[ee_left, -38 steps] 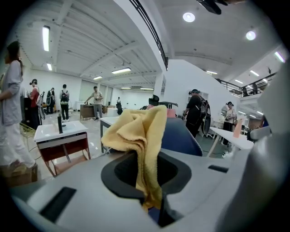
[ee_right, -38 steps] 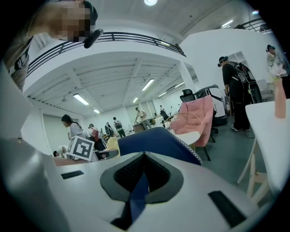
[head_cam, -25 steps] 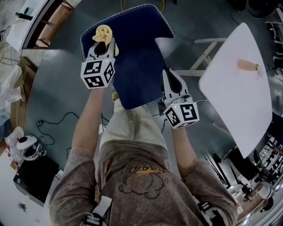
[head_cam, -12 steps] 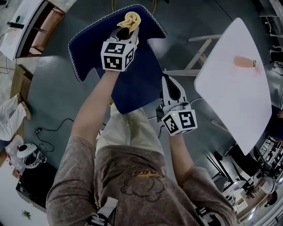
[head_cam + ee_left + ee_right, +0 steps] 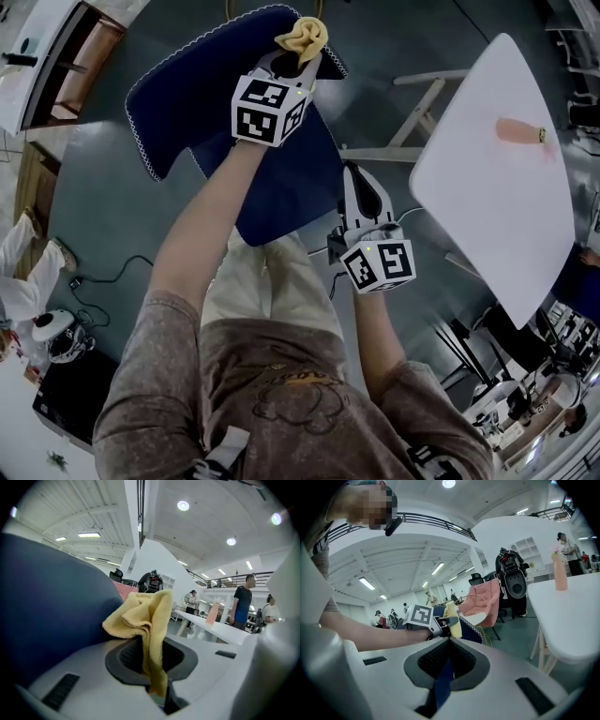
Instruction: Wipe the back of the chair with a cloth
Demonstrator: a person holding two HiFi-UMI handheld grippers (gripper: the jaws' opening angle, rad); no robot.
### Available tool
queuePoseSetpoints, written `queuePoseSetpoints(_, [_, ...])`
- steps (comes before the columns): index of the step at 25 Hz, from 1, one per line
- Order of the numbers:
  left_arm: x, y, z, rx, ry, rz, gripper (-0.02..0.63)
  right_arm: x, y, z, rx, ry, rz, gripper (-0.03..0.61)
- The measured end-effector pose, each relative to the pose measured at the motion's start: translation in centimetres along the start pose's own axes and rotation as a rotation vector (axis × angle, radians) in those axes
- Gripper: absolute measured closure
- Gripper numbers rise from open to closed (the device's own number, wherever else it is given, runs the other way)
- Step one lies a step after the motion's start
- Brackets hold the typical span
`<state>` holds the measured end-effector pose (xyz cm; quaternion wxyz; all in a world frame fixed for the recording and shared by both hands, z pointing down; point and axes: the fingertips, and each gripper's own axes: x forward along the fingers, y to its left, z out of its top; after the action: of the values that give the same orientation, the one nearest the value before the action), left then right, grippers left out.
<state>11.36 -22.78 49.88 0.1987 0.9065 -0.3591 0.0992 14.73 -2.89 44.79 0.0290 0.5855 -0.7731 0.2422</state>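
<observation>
Left tongs [image 5: 292, 58] clenched on crumpled yellow cloth [image 5: 302, 36], pressed at top rim of padded navy chair back [image 5: 178, 112]; back spreads leftward. Right tongs [image 5: 361, 183] clamp its nearer edge.

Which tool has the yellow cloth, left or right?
The left tool: its jaws are shut on the yellow cloth. The right tool pinches the navy chair back instead.

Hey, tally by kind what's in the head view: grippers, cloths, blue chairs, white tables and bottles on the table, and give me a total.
grippers: 2 (left gripper, right gripper)
yellow cloth: 1
blue chair: 1
white table: 1
pink bottle: 1
Total: 6
</observation>
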Motion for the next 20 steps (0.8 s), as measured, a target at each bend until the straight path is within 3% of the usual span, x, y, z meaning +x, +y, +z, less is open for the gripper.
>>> queuePoseSetpoints(4, [-0.8,-2.4,0.0,0.017,-0.008,-0.095,0.557,0.6,-0.4,-0.5,0.002,0.003,0.003,0.554])
queuePoseSetpoints(9, [-4.2,-2.9,0.1,0.025,-0.047,-0.105,0.557,1.7,0.2,-1.1,-0.005,0.004,0.024,0.553])
queuePoseSetpoints(12, [-6.5,-1.7,-0.4,0.053,-0.065,-0.053,0.557,2.2,0.4,-1.4,-0.015,0.008,0.036,0.553])
queuePoseSetpoints(20, [-15.5,3.5,-3.6,0.079,-0.088,0.181,0.557,3.5,0.7,-2.3,-0.039,0.021,0.066,0.554])
